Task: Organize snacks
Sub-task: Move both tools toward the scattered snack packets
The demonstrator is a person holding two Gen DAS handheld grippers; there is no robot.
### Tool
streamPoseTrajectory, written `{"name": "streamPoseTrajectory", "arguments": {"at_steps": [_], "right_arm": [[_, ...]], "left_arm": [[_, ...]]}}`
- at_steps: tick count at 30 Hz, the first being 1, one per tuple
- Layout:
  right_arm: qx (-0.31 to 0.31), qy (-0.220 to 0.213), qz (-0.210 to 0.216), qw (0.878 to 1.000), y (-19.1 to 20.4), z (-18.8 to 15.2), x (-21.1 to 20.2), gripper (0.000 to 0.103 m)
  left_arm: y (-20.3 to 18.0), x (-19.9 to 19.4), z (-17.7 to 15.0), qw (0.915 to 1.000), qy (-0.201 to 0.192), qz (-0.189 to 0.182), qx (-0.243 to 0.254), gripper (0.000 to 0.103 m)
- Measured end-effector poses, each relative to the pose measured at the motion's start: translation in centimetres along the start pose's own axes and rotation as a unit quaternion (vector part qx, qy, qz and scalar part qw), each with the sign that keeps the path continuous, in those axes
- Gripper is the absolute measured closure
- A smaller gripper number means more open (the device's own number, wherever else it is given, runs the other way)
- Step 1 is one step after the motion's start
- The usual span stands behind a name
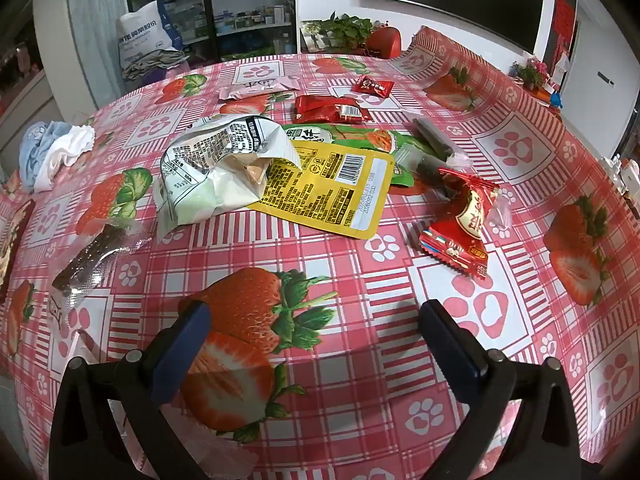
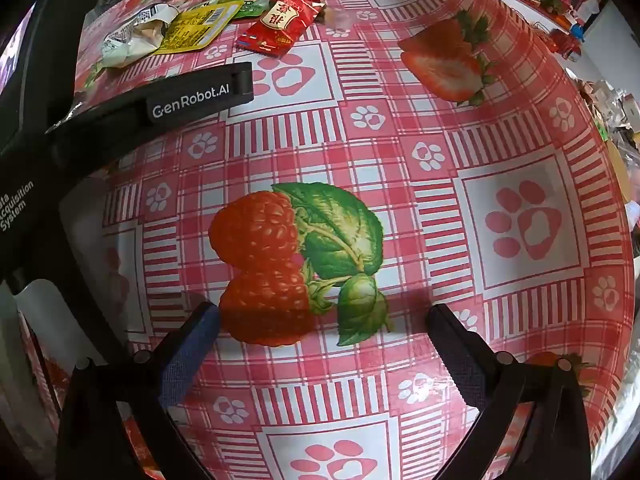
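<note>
Snack packets lie scattered across a table (image 1: 352, 280) covered in a pink checked cloth printed with strawberries and paw marks. At the far left of the left wrist view, a crumpled blue-and-white cloth (image 1: 52, 152) sits near the table edge, and a clear-wrapped dark snack bar (image 1: 86, 264) lies just in front of it. Toward the middle, a torn white bag (image 1: 212, 168) rests partly on a flat yellow pouch (image 1: 328, 192), which overlaps a green packet (image 1: 360, 140). Behind them lie a pink packet (image 1: 260, 88), a red packet with a barcode (image 1: 330, 109) and a small red candy (image 1: 372, 86). To the right, a dark stick in clear wrap (image 1: 434, 140) lies beside a red wrapped snack (image 1: 464, 224).

The left gripper (image 1: 316, 320) hovers over bare cloth short of the pile, jaws spread wide and holding nothing. In the right wrist view, the right gripper (image 2: 324, 324) hangs over a printed raspberry, jaws likewise apart and empty, the snack pile well away at upper left.
</note>
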State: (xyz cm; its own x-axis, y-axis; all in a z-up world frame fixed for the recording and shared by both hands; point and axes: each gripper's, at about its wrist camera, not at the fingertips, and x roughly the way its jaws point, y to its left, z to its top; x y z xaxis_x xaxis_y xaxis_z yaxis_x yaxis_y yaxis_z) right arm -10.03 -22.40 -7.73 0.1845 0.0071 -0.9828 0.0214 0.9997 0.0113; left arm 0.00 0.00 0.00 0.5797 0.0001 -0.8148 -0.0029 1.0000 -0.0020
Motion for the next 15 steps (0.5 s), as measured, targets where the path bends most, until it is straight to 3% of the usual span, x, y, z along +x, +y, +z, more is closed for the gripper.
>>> {"name": "streamPoseTrajectory", "arguments": {"at_steps": [15], "right_arm": [[-0.003,0.050,0.015,0.999,0.1,1.4,0.4,0.000]], "left_arm": [[0.0,0.0,0.0,1.0000,0.000,0.000,0.000,0.000]]}}
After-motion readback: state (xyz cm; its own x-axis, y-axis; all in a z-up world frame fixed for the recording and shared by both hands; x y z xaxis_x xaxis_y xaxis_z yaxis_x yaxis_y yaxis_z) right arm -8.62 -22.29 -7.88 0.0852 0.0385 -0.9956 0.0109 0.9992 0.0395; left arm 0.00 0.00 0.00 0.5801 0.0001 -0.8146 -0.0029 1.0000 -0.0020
